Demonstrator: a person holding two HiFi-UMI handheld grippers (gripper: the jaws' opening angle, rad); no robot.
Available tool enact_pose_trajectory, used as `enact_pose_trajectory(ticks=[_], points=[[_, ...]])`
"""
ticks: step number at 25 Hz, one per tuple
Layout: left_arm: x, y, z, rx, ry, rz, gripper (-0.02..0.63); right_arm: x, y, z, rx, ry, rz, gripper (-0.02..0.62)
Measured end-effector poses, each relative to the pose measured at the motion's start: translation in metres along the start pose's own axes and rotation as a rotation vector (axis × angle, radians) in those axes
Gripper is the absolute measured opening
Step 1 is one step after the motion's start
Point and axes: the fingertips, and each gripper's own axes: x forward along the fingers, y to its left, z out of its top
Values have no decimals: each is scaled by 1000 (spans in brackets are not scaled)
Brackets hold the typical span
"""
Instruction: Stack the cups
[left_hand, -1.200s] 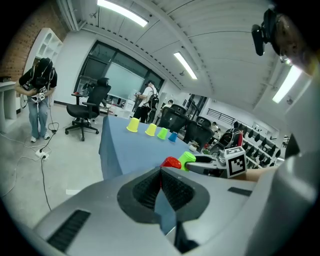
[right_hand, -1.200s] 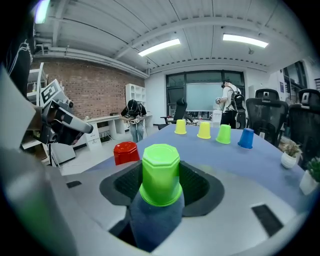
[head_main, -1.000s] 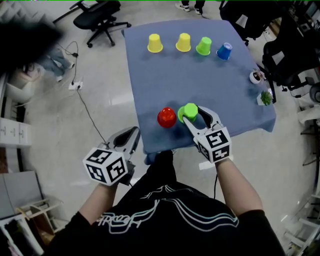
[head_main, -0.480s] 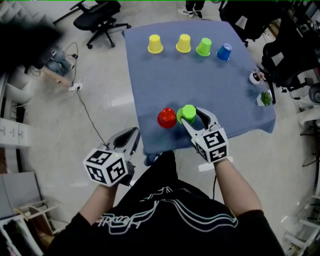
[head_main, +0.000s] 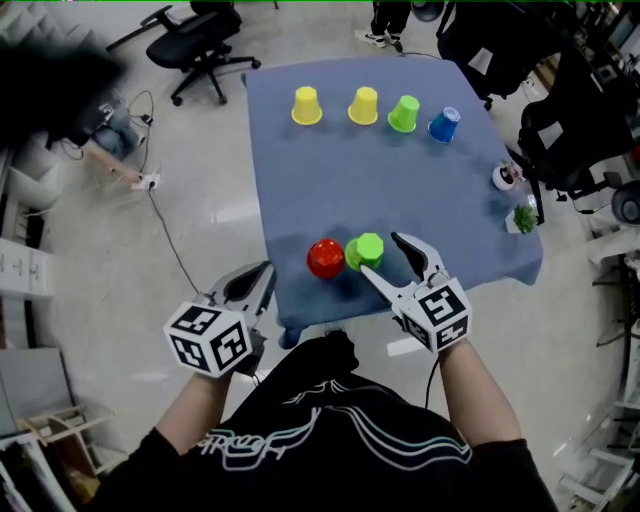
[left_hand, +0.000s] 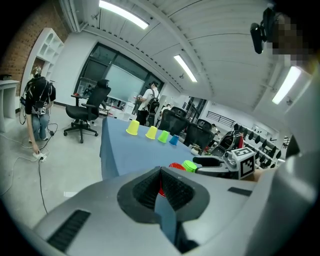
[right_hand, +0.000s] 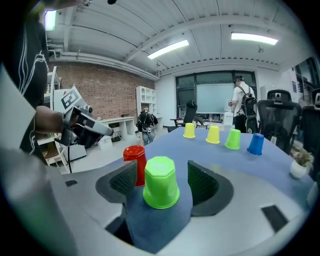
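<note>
An upside-down green cup (head_main: 365, 251) stands near the front edge of the blue table (head_main: 330, 180), just right of an upside-down red cup (head_main: 325, 258). My right gripper (head_main: 384, 257) straddles the green cup (right_hand: 160, 182) and its jaws are opening, with a gap showing on both sides of the cup. The red cup (right_hand: 135, 161) stands just beyond the left jaw. Along the far edge stand two yellow cups (head_main: 306, 105) (head_main: 363, 105), another green cup (head_main: 403, 114) and a blue cup (head_main: 444, 124). My left gripper (head_main: 262, 278) hangs off the table's front left corner, jaws together and empty.
A small potted plant (head_main: 524, 218) and a white pot (head_main: 503, 177) sit at the table's right edge. An office chair (head_main: 200, 40) stands beyond the far left corner, with more chairs (head_main: 560, 120) on the right. A cable and power strip (head_main: 150, 182) lie on the floor to the left.
The right gripper's jaws have spread and let go of the green cup, which now stands on the table beside the red cup. The left gripper has hardly moved.
</note>
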Motion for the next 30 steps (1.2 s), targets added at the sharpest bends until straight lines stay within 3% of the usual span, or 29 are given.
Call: enact_pose_trajectory(ticks=[6,15,21,30], points=[[22,9,19,-14,-10,23,25,-4,-36,47,15,-57,16,313],[42,27,66,-25,-59,92,25,50,-91,113,-58,-105,44,313],[49,41,76,-17,-86,127,25,99,-118,134,-84,-81,59,312],[59,56,62,-32,-50,171,25,193,-142,145,-86,-56,69,311]])
